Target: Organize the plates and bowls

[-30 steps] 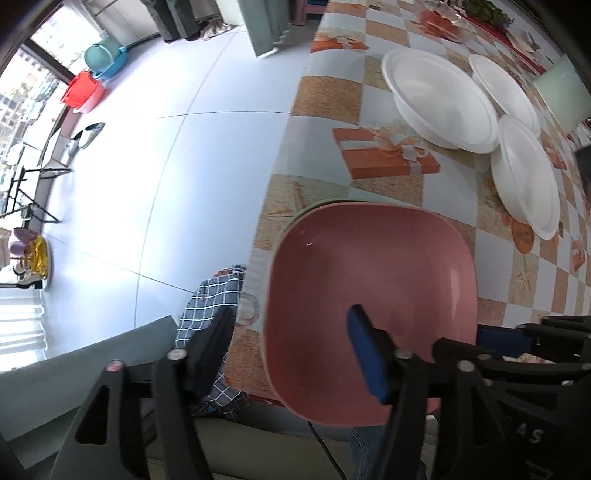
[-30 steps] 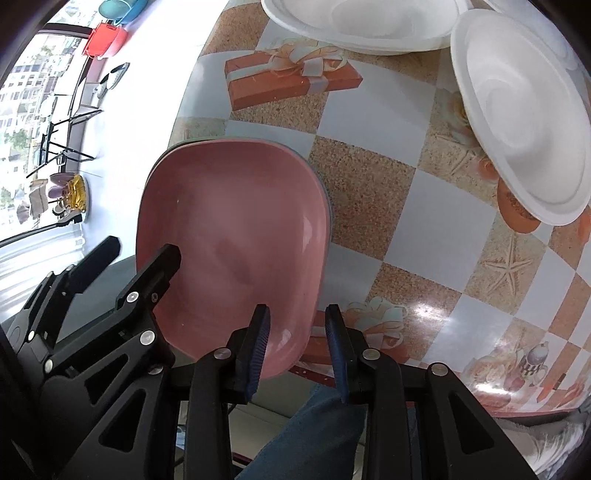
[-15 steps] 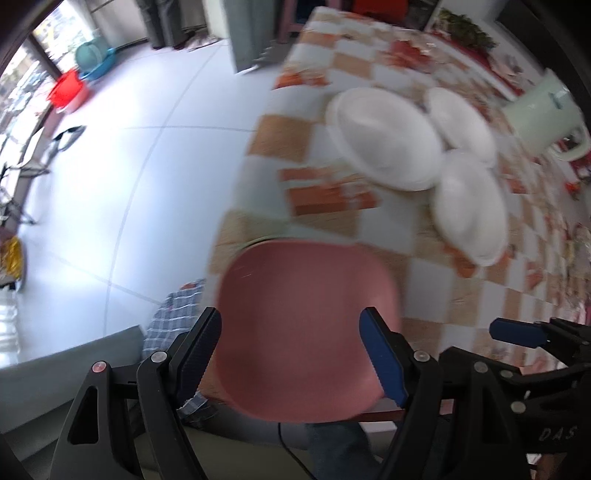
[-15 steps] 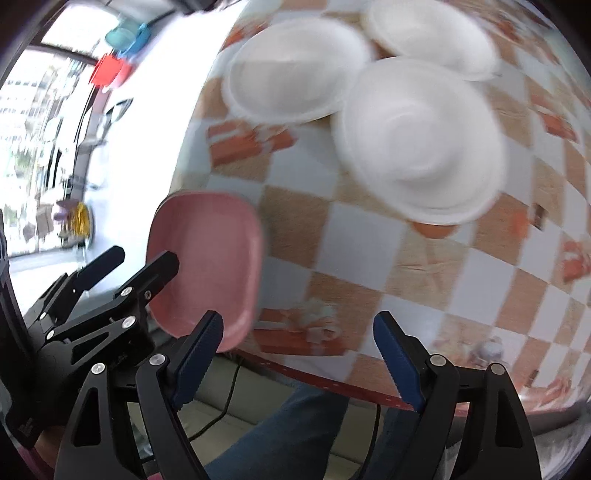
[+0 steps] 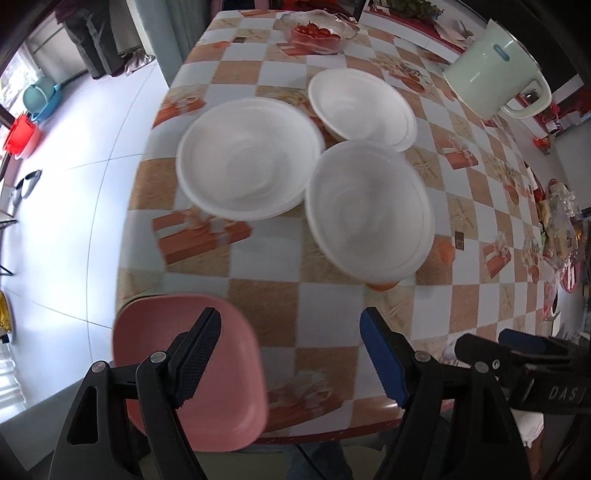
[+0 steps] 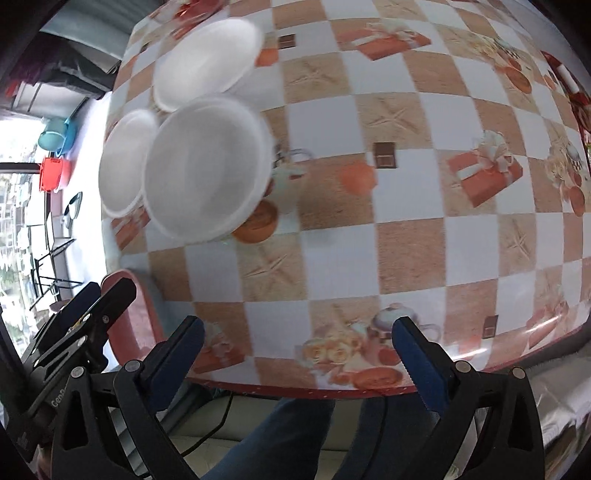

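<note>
A pink square plate (image 5: 192,373) lies at the near left corner of the table on a greenish plate whose rim just shows. Three white bowls rest further in: a left one (image 5: 247,158), a far one (image 5: 362,107) and a right one (image 5: 369,210), their rims overlapping. My left gripper (image 5: 291,354) stands open over the table's front edge, right of the pink plate, nothing between its fingers. My right gripper (image 6: 299,350) is further right, its jaws opening wide and empty. In the right wrist view the nearest white bowl (image 6: 207,173) and the pink plate (image 6: 136,317) lie to the left.
A checked tablecloth (image 5: 325,306) covers the table. A mint-green kettle (image 5: 495,66) and a glass dish of tomatoes (image 5: 314,31) stand at the far side. A person's jeans (image 6: 295,424) show below the front edge. Red and blue buckets (image 5: 20,136) sit on the floor at left.
The right gripper let go of the pink plate's rim and opened wide. Both grippers drew back from the plate and moved right along the table; the plate stayed at the corner.
</note>
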`<action>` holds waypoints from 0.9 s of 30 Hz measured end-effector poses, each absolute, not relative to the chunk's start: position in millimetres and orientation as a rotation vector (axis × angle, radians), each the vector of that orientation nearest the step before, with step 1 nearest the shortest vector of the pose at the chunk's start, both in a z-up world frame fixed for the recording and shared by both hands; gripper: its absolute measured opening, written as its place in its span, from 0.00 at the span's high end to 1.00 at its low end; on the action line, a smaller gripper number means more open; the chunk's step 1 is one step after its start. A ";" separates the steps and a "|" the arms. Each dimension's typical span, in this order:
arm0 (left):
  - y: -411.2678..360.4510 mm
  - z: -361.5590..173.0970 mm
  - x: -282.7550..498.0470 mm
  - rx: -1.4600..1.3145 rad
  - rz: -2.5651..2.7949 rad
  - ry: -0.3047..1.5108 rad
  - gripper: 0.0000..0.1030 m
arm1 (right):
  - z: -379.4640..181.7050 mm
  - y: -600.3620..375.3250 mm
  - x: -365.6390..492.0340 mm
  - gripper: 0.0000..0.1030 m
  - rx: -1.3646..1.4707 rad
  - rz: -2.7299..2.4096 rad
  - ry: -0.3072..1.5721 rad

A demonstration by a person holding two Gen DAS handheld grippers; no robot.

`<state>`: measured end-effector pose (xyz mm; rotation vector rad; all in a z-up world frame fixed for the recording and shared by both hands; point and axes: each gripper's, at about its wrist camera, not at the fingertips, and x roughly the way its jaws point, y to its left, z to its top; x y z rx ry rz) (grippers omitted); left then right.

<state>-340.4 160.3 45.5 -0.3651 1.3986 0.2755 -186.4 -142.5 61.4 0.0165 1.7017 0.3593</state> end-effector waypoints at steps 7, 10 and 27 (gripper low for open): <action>156.0 31.2 -315.9 -0.435 0.365 1.420 0.22 | 56.6 -122.4 -145.5 0.01 -0.078 0.406 1.678; 157.1 22.8 -307.4 -0.452 0.410 1.433 0.22 | 52.2 -109.6 -126.5 0.01 -0.116 0.433 1.670; 167.3 -17.0 -272.9 -0.524 0.587 1.495 0.22 | 22.3 -42.5 -72.6 0.01 -0.271 0.533 1.658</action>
